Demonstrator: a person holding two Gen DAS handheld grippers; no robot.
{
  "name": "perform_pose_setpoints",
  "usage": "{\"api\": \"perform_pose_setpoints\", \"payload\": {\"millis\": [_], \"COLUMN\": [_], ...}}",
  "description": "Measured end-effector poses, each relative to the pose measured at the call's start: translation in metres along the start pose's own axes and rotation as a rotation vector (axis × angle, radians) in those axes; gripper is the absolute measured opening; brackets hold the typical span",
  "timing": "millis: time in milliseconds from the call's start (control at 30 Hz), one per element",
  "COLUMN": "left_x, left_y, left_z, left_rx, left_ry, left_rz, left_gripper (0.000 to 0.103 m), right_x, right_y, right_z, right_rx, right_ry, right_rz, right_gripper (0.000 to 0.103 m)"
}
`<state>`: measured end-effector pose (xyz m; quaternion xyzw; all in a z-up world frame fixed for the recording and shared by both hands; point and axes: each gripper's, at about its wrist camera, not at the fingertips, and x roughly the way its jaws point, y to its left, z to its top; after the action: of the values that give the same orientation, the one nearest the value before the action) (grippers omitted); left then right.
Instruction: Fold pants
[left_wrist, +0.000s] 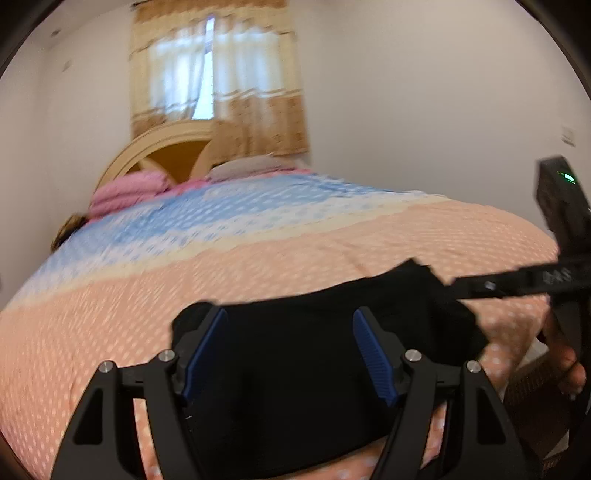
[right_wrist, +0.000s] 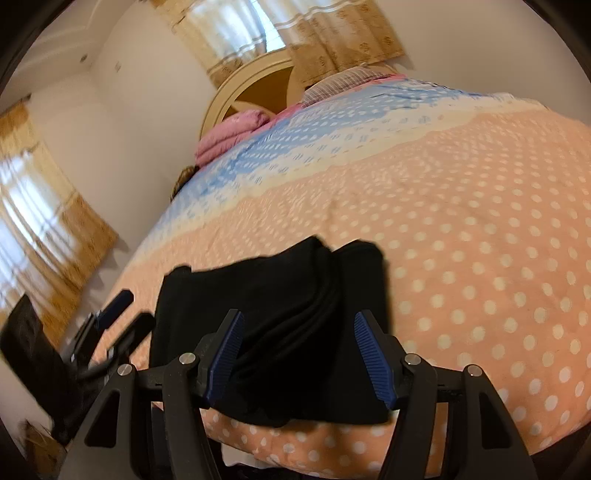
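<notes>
The black pants (left_wrist: 306, 369) lie folded in a thick stack near the front edge of the bed (left_wrist: 258, 266); they also show in the right wrist view (right_wrist: 280, 325), with layered folds visible. My left gripper (left_wrist: 291, 354) is open, its blue pads wide apart just above the stack, holding nothing. My right gripper (right_wrist: 299, 358) is open above the stack's near edge, holding nothing. The right gripper also shows at the right of the left wrist view (left_wrist: 517, 284). The left gripper shows at the left of the right wrist view (right_wrist: 125, 314).
The bed has a peach dotted cover (right_wrist: 480, 258) with a blue band (right_wrist: 295, 140) farther back. Pink folded bedding (left_wrist: 125, 192) and a pillow (left_wrist: 247, 166) lie by the curved headboard (left_wrist: 162, 147). Curtained windows (left_wrist: 214, 74) are on the walls.
</notes>
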<state>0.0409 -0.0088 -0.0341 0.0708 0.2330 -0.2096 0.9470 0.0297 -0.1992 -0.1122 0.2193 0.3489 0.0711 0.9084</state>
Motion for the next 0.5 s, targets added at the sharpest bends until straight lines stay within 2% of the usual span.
{"api": "perform_pose_setpoints", "payload": {"millis": [167, 333, 400, 433, 500], "left_x": [0.019, 0.025, 0.024, 0.024, 0.022], "left_y": [0.025, 0.025, 0.027, 0.027, 0.03], "left_z": [-0.01, -0.015, -0.017, -0.017, -0.019], "left_rx": [-0.112, -0.114, -0.118, -0.121, -0.127], "left_ry": [0.058, 0.077, 0.08, 0.08, 0.083], "left_rz": [0.058, 0.064, 0.059, 0.055, 0.058], "left_gripper": [0.078, 0.08, 0.081, 0.081, 0.082], "right_x": [0.018, 0.015, 0.013, 0.013, 0.013], "right_y": [0.014, 0.007, 0.004, 0.002, -0.004], "right_z": [-0.005, -0.008, -0.008, -0.008, -0.009], "right_rx": [-0.036, -0.045, -0.062, -0.058, -0.049], "right_ry": [0.031, 0.04, 0.057, 0.067, 0.083], "right_rz": [-0.057, -0.076, -0.105, -0.11, -0.1], "right_gripper": [0.065, 0.062, 0.035, 0.032, 0.017]}}
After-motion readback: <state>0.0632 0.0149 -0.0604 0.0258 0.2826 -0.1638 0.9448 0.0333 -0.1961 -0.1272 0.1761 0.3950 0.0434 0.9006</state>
